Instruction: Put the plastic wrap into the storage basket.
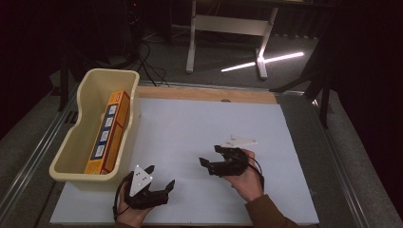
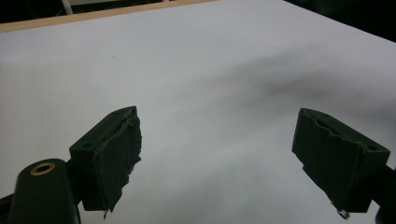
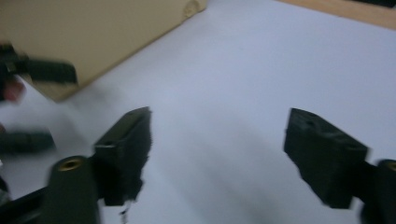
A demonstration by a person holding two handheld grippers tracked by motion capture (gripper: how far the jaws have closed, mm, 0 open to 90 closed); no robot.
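A cream plastic tub point(image 1: 83, 102) stands at the left edge of the white table point(image 1: 199, 128), with an orange box point(image 1: 110, 132) lying inside it along its right wall. My left gripper point(image 1: 160, 177) rests low near the table's front, just right of the tub's near corner, jaws wide open and empty point(image 2: 217, 154). My right gripper point(image 1: 211, 156) is held over the middle of the table, pointing left toward the tub, also open with nothing between its jaws point(image 3: 217, 154). The tub's side point(image 3: 88, 32) fills the upper left of the right gripper view.
A wooden strip point(image 1: 204, 94) runs along the table's far edge. Beyond it a white desk frame point(image 1: 228, 28) stands on the dark floor, with cables point(image 1: 147, 61) behind the tub. Metal rails point(image 1: 28, 156) flank the table. The other gripper point(image 3: 28, 74) shows blurred at left.
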